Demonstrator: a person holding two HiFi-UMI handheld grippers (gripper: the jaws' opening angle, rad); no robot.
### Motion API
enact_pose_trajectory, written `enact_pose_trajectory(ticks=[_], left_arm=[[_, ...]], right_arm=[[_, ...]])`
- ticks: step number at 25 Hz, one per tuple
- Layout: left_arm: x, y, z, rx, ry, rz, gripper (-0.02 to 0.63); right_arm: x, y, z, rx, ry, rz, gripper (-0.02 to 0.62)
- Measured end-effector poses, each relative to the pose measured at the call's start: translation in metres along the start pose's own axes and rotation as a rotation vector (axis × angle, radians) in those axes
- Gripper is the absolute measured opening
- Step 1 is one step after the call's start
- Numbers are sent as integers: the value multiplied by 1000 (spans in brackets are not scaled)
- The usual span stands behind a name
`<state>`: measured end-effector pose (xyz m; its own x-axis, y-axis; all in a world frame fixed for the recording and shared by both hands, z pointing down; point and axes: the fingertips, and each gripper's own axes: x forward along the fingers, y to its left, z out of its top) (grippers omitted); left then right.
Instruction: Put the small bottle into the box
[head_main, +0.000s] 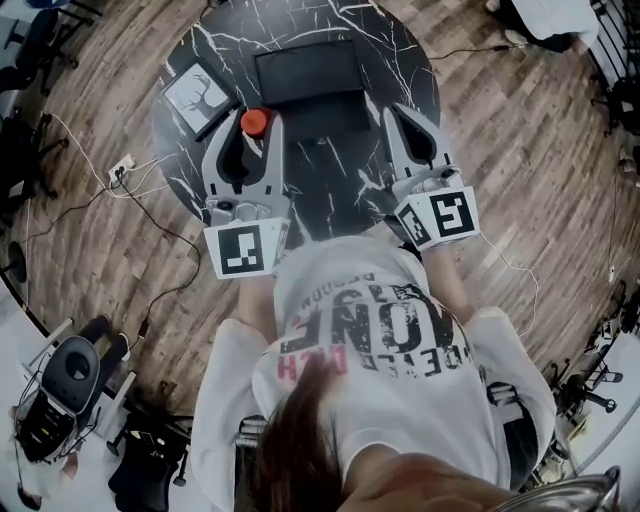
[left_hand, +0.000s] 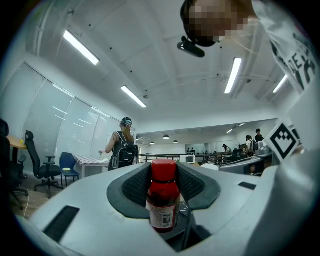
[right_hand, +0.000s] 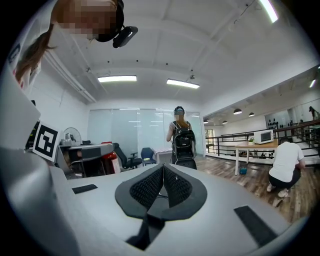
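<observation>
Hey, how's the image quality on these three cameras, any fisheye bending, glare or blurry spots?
Head view: strong fisheye bows the floorboards around the table; the small bottle is sharp. Left gripper view: dark rounded corners, ceiling lights bloom. Right gripper view: same dark corners and glaring light strips.

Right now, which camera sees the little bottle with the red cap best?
The left gripper view: the small bottle fills the middle, upright between the left gripper's jaws, with its cap and label clear. The head view shows mainly its red cap from above. The right gripper view shows no clear bottle.
</observation>
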<state>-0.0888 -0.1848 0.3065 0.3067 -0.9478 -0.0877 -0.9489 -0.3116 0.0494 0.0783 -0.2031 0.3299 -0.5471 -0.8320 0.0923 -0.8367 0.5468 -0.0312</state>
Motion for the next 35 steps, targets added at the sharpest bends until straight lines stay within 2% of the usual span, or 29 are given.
enact_pose_trajectory(ticks=[16, 27, 35], left_arm=[[3, -6, 1, -8, -13, -30, 147], [7, 2, 1, -1, -14, -13, 147], [27, 9, -17, 6, 2, -23, 147]], right_arm=[[-15, -9, 2, -9, -1, -55, 2], [-13, -13, -1, 3, 2, -67, 2], [2, -20, -20, 31, 19, -71, 2]])
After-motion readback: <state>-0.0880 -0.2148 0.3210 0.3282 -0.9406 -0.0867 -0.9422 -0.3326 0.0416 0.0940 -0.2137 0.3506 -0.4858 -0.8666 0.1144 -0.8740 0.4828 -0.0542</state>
